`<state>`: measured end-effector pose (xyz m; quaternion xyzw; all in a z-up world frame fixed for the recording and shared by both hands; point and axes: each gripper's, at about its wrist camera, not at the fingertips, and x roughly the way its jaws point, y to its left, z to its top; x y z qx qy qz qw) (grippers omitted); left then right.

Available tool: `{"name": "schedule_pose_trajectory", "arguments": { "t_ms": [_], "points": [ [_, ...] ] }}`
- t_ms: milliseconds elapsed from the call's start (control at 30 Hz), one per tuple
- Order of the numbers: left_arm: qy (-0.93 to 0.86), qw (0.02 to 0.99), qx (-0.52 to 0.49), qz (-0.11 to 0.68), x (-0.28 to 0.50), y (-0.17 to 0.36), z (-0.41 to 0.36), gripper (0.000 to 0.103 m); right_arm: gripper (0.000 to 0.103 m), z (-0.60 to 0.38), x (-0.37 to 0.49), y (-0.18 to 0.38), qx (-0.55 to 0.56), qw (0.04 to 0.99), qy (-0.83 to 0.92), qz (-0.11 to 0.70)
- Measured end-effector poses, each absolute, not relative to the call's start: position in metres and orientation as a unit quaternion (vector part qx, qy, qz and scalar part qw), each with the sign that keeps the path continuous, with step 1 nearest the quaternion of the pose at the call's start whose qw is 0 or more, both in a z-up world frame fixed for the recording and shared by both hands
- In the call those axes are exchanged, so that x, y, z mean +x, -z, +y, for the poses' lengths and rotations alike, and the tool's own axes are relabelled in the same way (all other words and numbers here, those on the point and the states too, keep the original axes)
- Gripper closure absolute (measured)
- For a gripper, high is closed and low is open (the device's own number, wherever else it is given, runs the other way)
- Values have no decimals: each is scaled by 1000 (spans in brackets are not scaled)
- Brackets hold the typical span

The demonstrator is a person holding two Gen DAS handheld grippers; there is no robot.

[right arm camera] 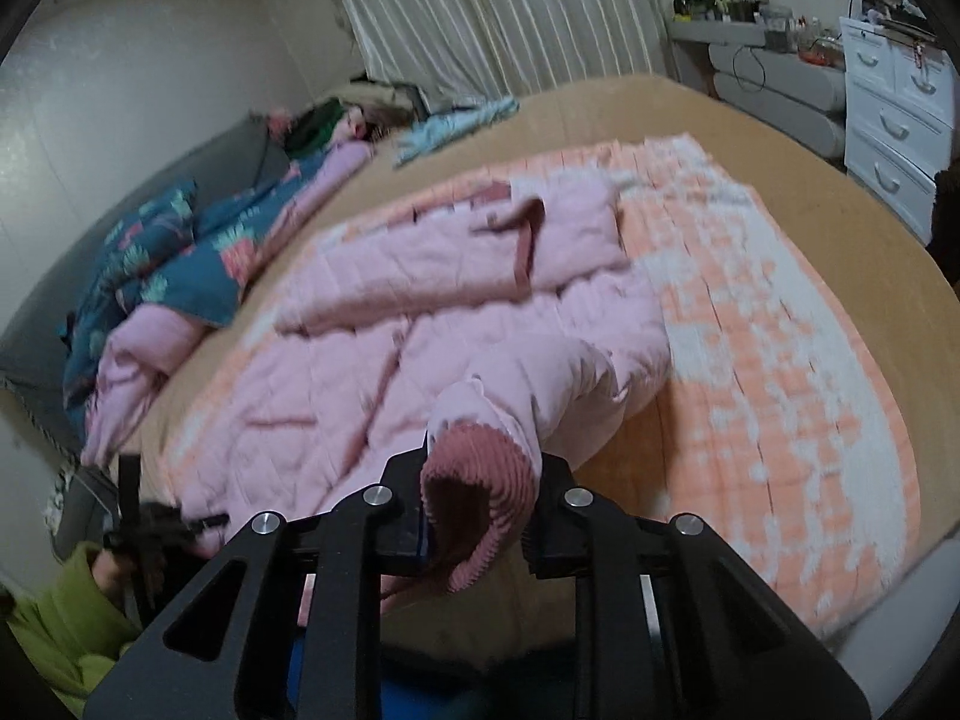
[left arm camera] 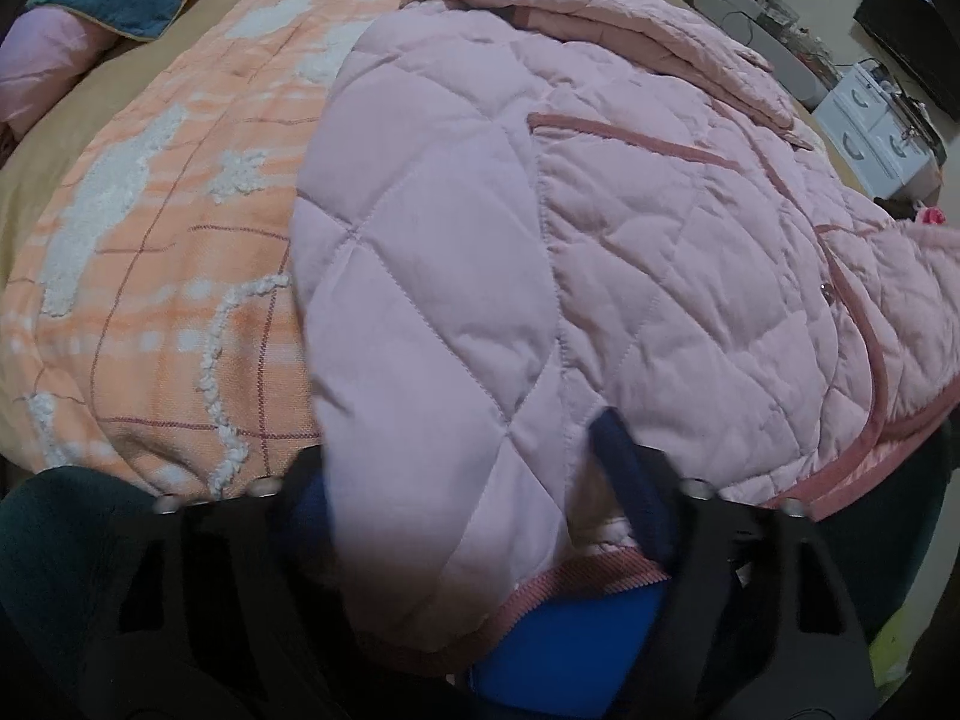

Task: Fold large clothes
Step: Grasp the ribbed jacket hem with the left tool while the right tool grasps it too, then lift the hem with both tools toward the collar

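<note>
A: Where is the pink quilted jacket (right arm camera: 420, 324)?

B: It lies spread on the orange and white blanket (right arm camera: 780, 360), on the tan bed (right arm camera: 840, 228). One sleeve sticks out past the near edge of the blanket.

A: What is the right gripper (right arm camera: 480, 516) doing?

B: Its two black fingers pinch the ribbed cuff (right arm camera: 474, 498) of that sleeve. The cuff is squeezed tight between them.

A: And the left gripper (left arm camera: 480, 480)?

B: The other sleeve (left arm camera: 432, 300) fills the gap between its fingers. I cannot tell if the pads press on it or not.

A: What else is on the bed?

B: A blue flowered quilt (right arm camera: 156, 252) is bunched along the far left edge. White drawers (right arm camera: 894, 120) stand past the far right corner
</note>
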<state>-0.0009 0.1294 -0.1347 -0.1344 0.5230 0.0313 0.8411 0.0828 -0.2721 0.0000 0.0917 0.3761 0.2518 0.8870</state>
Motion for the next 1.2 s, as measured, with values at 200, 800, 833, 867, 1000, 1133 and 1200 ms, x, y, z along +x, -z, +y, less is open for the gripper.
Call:
{"name": "schedule_pose_trajectory", "arguments": {
  "t_ms": [200, 800, 833, 867, 1000, 1133, 1200],
  "points": [
    [-24, 861, -122, 494, -7, 113, 125, 89, 83, -273, 93, -2, 109, 890, -253, 364],
    [-9, 915, -90, 394, 19, 26, 119, 96, 84, -292, 101, -3, 160, 895, -231, 346],
    [-9, 916, -89, 391, 20, 24, 119, 96, 84, -293, 102, -4, 162, 895, -231, 345],
    [-9, 918, -89, 388, 23, 21, 119, 96, 84, -293, 102, -5, 164, 896, -230, 344],
    [-6, 922, -95, 376, 32, 11, 120, 96, 84, -293, 107, -9, 170, 897, -228, 338],
    [-4, 925, -99, 366, 39, 2, 123, 96, 84, -293, 112, -12, 178, 898, -226, 333],
    [-3, 927, -99, 362, 42, -2, 124, 96, 84, -294, 113, -13, 181, 898, -225, 332]
  ]
}}
